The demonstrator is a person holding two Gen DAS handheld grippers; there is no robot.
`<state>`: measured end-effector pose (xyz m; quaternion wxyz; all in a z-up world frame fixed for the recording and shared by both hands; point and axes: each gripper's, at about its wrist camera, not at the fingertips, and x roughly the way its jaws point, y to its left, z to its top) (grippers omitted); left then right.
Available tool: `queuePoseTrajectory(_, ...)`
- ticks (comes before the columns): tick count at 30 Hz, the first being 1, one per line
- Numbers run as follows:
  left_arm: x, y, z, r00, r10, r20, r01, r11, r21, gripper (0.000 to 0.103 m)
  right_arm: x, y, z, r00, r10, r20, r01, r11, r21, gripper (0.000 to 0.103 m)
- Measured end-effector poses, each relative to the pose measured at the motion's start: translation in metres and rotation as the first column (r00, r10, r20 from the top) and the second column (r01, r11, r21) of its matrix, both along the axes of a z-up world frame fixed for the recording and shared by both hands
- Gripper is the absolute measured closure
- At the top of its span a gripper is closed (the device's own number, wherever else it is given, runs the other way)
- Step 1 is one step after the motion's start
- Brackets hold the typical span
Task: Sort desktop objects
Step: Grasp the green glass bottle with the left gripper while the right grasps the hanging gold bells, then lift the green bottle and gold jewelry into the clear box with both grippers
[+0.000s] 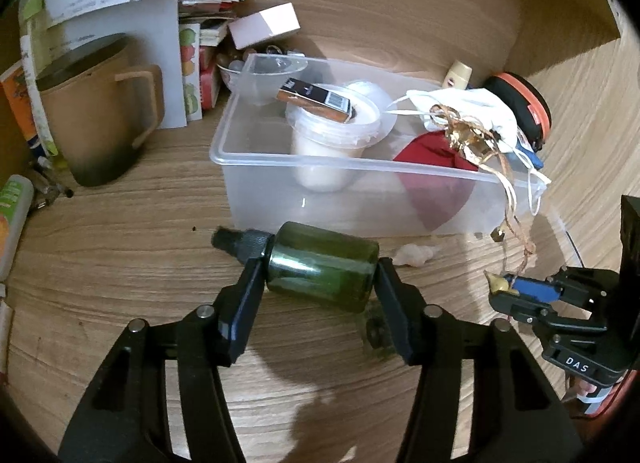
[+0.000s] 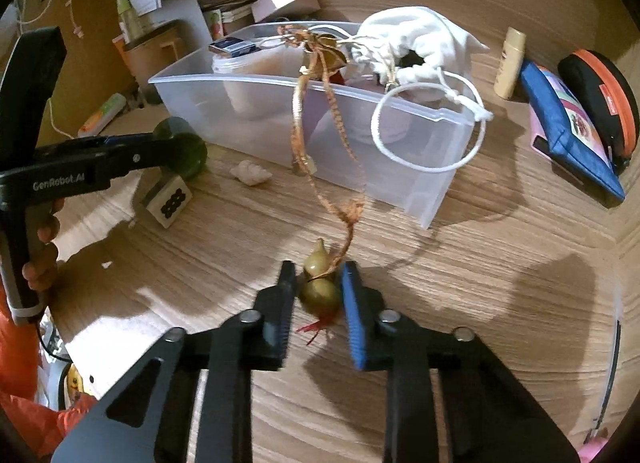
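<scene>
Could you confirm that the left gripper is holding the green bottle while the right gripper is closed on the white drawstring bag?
Not quite. The left gripper does hold the green bottle, but the right gripper is closed on the small gold gourd charm at the end of a braided cord, as the right wrist view shows. The white drawstring bag rests on the clear bin's rim.

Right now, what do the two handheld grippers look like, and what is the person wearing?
Both are black, with silver pivot pins. The right gripper has one blue finger; its body reads DAS. The left gripper body reads GenRobot.AI, above a grey handle. An orange sleeve shows.
</scene>
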<state>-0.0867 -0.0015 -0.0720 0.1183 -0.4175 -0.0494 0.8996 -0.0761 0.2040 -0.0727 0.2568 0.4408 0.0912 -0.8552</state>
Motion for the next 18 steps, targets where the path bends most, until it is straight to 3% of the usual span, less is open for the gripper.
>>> queuePoseTrajectory(18, 0.013, -0.02, 0.014, 0.998, 0.046, -0.05, -0.046, 0.999, 0.018, 0.05, 0.007, 0.01, 0.03, 0.999, -0.013, -0.039, 0.009, 0.996, -0.091, 0.085)
